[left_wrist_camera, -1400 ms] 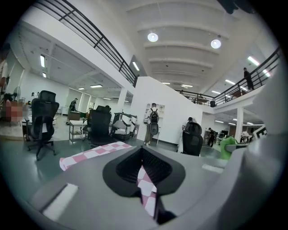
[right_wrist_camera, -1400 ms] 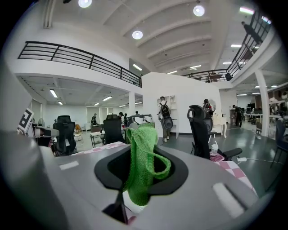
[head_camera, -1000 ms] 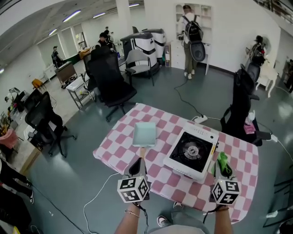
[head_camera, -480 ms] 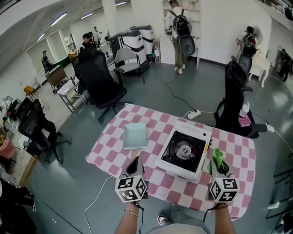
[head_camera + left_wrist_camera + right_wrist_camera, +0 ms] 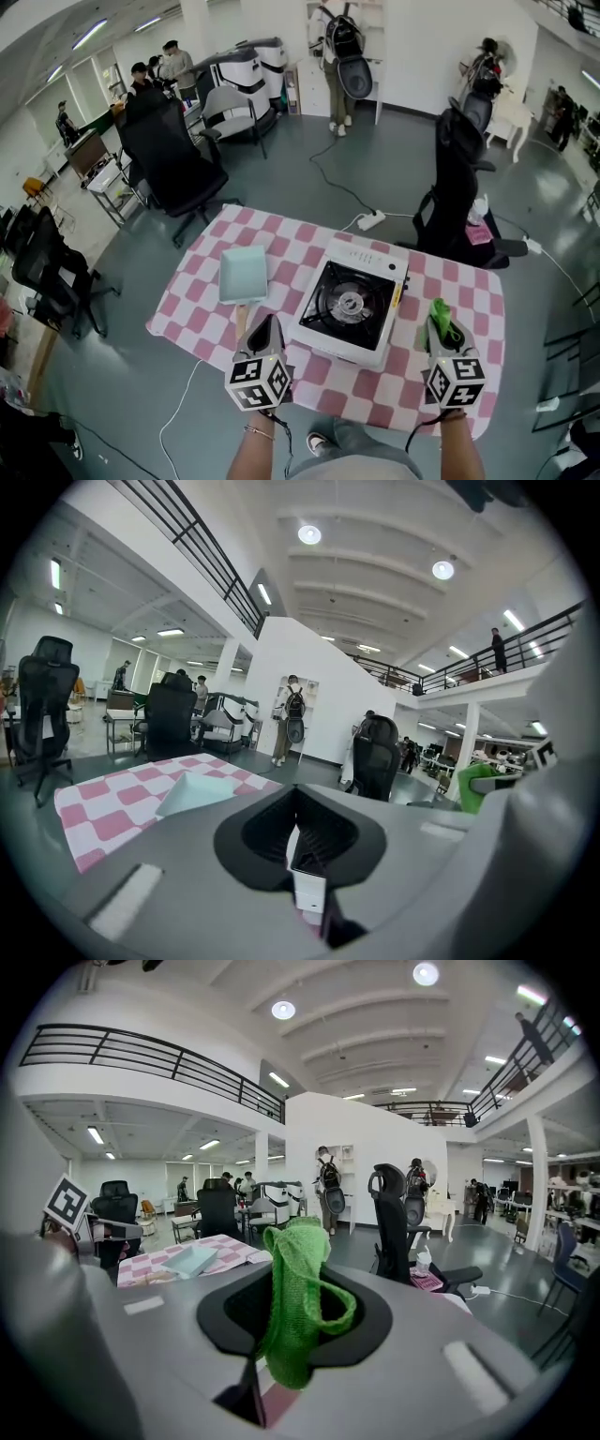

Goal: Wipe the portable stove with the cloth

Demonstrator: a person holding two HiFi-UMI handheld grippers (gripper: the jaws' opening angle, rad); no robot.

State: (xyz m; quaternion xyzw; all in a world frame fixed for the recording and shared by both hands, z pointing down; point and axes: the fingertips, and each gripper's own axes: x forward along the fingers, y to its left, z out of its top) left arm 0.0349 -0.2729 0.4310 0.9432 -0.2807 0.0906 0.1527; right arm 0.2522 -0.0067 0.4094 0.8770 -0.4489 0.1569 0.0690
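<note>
Portable stove (image 5: 349, 302) sits mid-worktop (image 5: 473, 281), long axis running away from me, skewed slightly right. My right gripper (image 5: 442, 330) clamps the green cloth (image 5: 438, 313), which points forward, its base hidden. Left gripper (image 5: 265, 325) is closed on nothing.

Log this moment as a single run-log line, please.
right gripper: shut on cloth, beside stove | left gripper: shut, empty | cloth: not yet on stove
</note>
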